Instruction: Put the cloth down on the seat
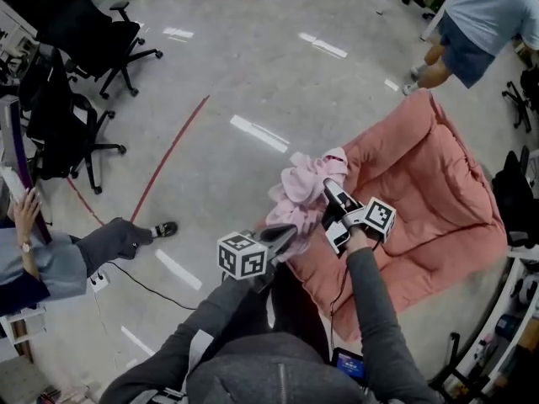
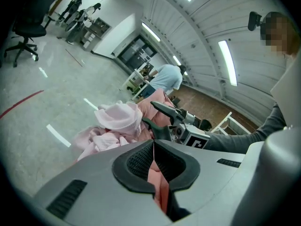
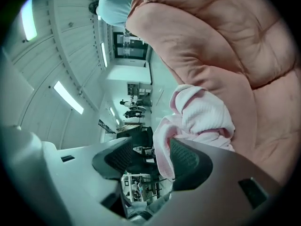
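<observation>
Pale pink cloth (image 1: 307, 188) is pinched at its near end by the left claw (image 2: 154, 166), whose pads are pressed together on a thin fold that runs down between them. From there the cloth bunches away in a loose, crumpled heap of soft folds, one rounded hump standing highest. It lies against the near corner of the seat (image 1: 421, 183), a thick quilted salmon cushion on the floor (image 1: 210, 74). The right claw (image 3: 148, 157) is just beside the heap on its seat side, jaws spread wide. An edge of the cloth hangs against the inner face of one pad, the other pad stands clear, and the gap between them shows only the room. The head view gives the layout from above, both claws meeting at the heap, but not the pads. Each gripper view shows its own grip, and the right gripper view brings out a fine ribbed weave on the cloth. Farther off, a red line (image 1: 173, 154) curves across the grey floor, black office chairs (image 1: 76, 124) stand at the left, and a person (image 1: 480, 23) in shorts stands beyond the seat's far end.
</observation>
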The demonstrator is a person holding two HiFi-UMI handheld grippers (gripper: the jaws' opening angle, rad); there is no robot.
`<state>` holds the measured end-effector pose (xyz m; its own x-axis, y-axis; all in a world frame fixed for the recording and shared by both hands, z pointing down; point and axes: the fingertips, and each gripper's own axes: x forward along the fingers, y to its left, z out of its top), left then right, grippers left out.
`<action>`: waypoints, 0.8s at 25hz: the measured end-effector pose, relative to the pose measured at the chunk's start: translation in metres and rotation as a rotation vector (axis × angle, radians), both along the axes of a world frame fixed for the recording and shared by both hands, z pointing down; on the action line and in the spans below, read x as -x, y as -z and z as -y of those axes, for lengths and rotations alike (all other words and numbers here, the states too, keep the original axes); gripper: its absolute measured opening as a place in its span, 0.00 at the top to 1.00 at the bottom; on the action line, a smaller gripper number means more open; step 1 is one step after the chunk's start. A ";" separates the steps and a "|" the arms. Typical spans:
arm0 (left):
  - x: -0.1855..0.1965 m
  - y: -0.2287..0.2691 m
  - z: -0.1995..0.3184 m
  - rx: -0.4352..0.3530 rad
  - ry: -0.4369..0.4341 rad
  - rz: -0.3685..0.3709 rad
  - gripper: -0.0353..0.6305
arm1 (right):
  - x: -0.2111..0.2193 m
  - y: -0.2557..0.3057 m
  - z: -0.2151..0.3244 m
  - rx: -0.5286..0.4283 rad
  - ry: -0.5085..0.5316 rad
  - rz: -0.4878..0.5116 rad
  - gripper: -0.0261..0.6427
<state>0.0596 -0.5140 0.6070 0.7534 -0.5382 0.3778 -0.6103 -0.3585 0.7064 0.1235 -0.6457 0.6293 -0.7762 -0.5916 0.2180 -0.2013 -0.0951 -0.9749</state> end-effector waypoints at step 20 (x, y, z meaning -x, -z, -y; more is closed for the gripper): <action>0.010 0.075 -0.044 -0.186 -0.080 -0.011 0.93 | -0.040 0.104 -0.136 -0.236 -0.231 -0.058 0.88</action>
